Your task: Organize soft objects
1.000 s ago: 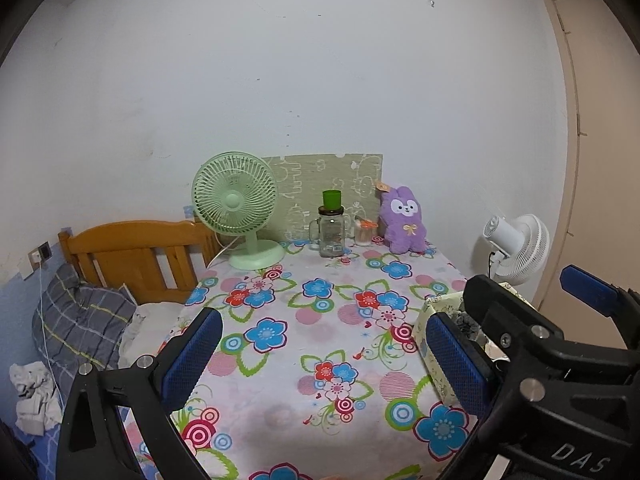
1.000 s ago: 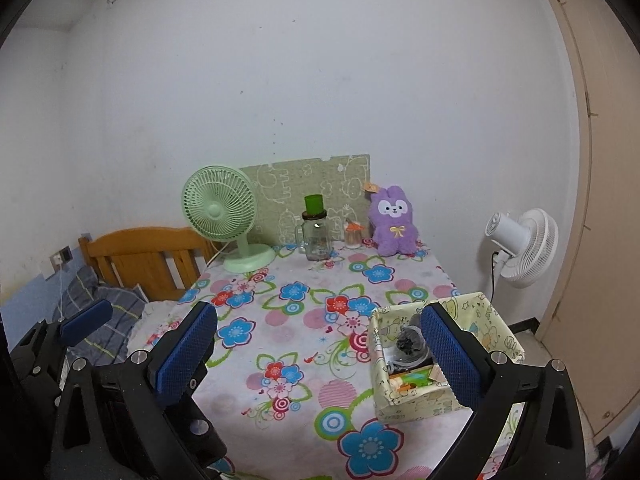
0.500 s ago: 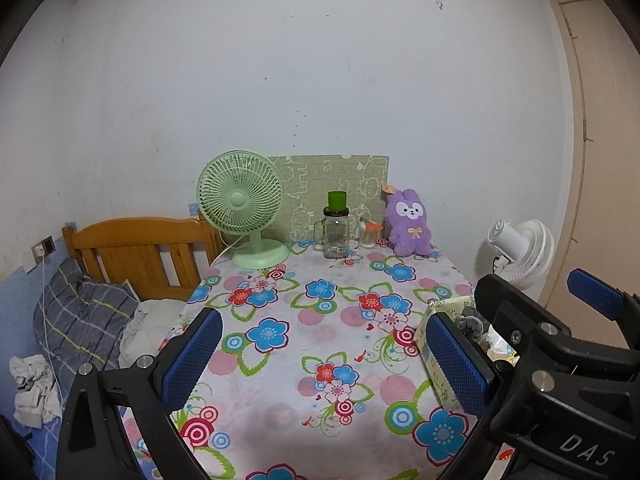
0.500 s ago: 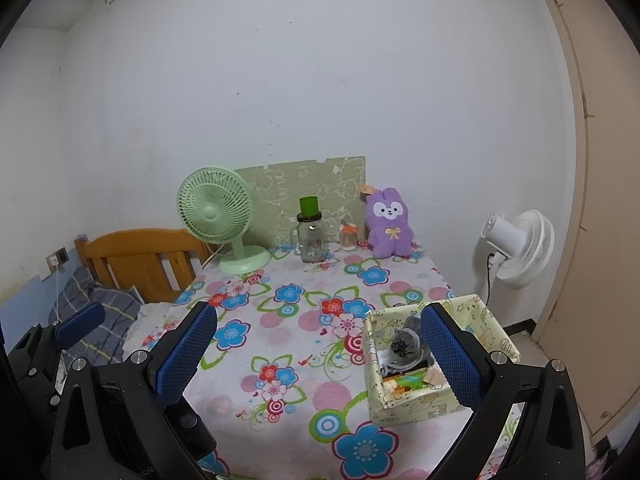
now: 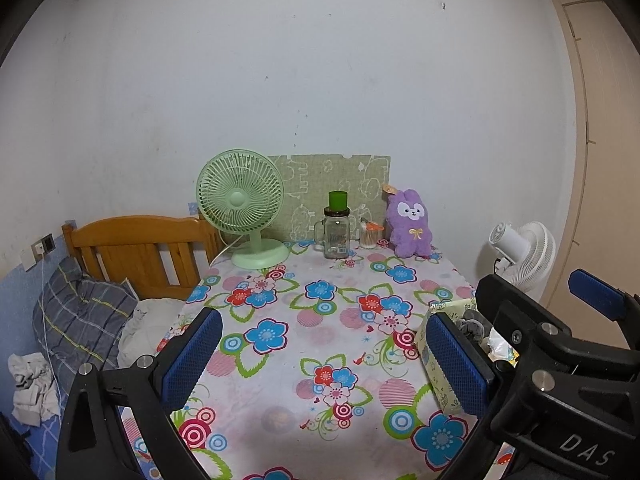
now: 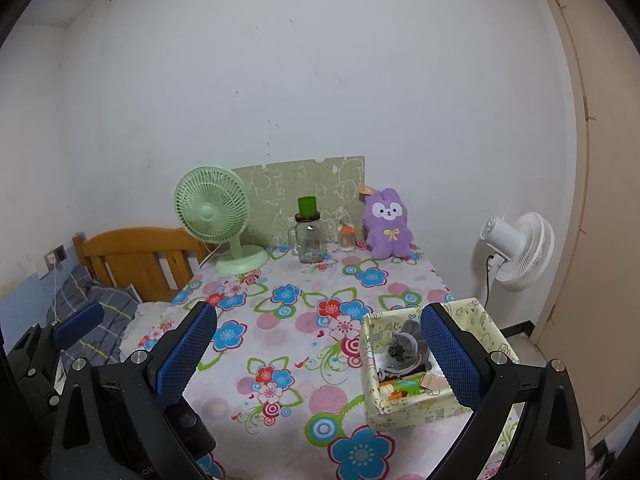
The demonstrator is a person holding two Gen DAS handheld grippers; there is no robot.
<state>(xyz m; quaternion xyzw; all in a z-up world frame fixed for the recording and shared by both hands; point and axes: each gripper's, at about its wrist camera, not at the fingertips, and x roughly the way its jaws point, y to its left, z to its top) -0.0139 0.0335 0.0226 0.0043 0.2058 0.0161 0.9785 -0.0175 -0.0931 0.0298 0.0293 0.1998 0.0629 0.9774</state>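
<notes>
A purple plush rabbit (image 5: 410, 224) (image 6: 387, 225) sits upright at the back right of the flowered table, against the wall. A pale yellow fabric box (image 6: 424, 402) (image 5: 440, 376) stands near the table's front right corner; a grey soft item (image 6: 406, 346) and small colourful things lie inside. My left gripper (image 5: 326, 356) is open over the near part of the table with nothing between its fingers. My right gripper (image 6: 318, 354) is open too, its right finger in front of the box. Each gripper shows at the edge of the other's view.
A green desk fan (image 5: 244, 208), a glass jar with a green cup on top (image 5: 337, 232) and a small orange-lidded jar (image 5: 369, 234) line the back edge before a green board (image 5: 332, 188). A wooden headboard (image 5: 140, 252) and bedding lie left; a white fan (image 6: 516, 250) stands right.
Both grippers have drawn back and risen slightly, so the table objects look a little farther away. Both stay open and hold nothing.
</notes>
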